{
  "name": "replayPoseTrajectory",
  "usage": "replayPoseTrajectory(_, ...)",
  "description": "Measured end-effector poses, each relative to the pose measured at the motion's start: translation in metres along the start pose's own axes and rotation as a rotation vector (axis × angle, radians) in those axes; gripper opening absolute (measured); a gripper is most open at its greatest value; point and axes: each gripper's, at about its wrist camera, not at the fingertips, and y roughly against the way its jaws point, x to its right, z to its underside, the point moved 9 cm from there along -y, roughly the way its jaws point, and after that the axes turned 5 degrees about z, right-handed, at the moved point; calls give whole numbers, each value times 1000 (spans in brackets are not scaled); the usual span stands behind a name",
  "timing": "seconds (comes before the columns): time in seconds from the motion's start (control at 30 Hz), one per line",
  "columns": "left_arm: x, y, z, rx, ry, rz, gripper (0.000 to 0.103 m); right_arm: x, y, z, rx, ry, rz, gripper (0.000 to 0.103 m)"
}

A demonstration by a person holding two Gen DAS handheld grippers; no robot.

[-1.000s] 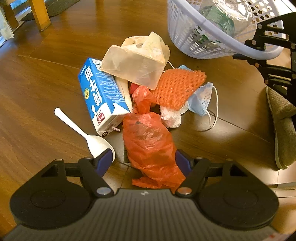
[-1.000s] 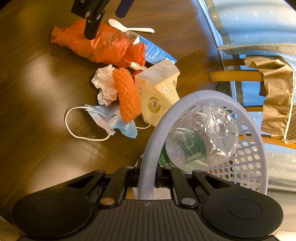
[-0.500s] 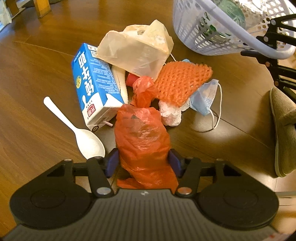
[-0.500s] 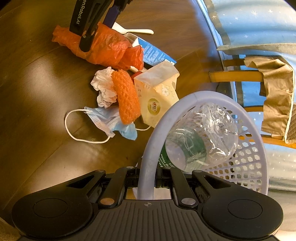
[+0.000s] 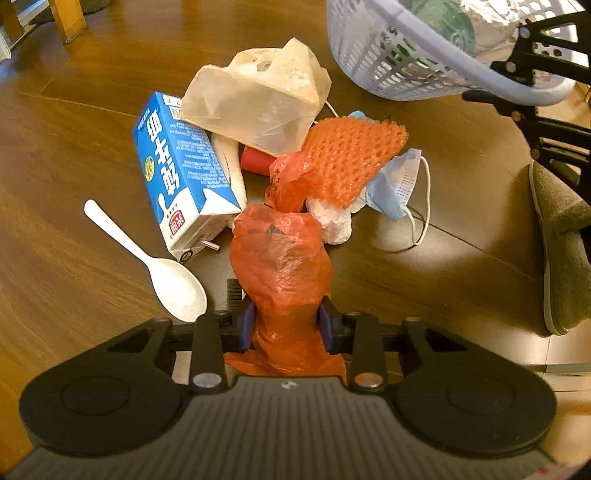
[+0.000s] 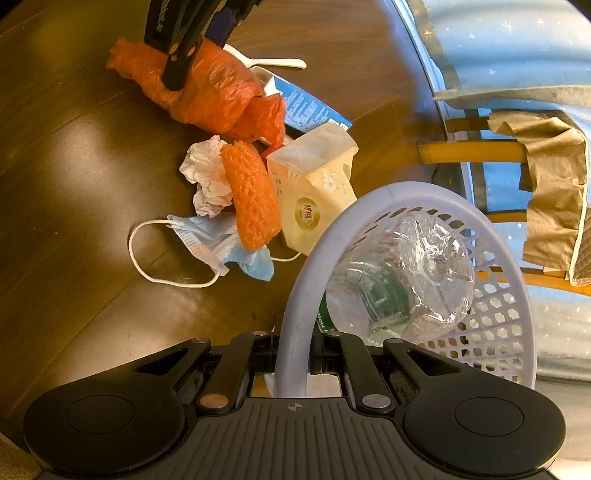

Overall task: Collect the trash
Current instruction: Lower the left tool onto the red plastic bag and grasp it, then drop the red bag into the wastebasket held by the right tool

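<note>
My left gripper (image 5: 286, 323) is shut on the near end of a crumpled red plastic bag (image 5: 282, 266), which lies on the wooden floor; the right wrist view shows that bag (image 6: 214, 92) at top left with the left gripper (image 6: 192, 48) clamped on it. Behind the bag lie a blue milk carton (image 5: 181, 177), a white plastic spoon (image 5: 162, 269), a cream tissue pack (image 5: 258, 103), orange foam netting (image 5: 351, 158), a blue face mask (image 5: 399, 184) and a white crumpled tissue (image 5: 332, 221). My right gripper (image 6: 295, 354) is shut on the rim of the lavender basket (image 6: 321, 251), which holds a clear plastic bottle (image 6: 402, 280).
A grey slipper (image 5: 561, 243) lies on the floor at the right. A wooden chair leg (image 5: 70, 14) stands at top left. In the right wrist view, a starred blue cloth (image 6: 509, 44) and a tan cloth (image 6: 554, 184) over a wooden rail are at the right.
The left gripper moved forward over the red bag and its jaws closed from wide open onto it. The right gripper kept hold of the basket rim.
</note>
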Motion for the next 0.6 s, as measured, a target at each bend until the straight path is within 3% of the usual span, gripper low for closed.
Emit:
replayPoseTrajectory(0.33,-4,39,-14,17,-59,-55,29,-2,0,-1,4,14,-7,5)
replayPoseTrajectory(0.6,-3,108,-63,111,-156,-106,29,-2,1,-1,2,18,-7,4)
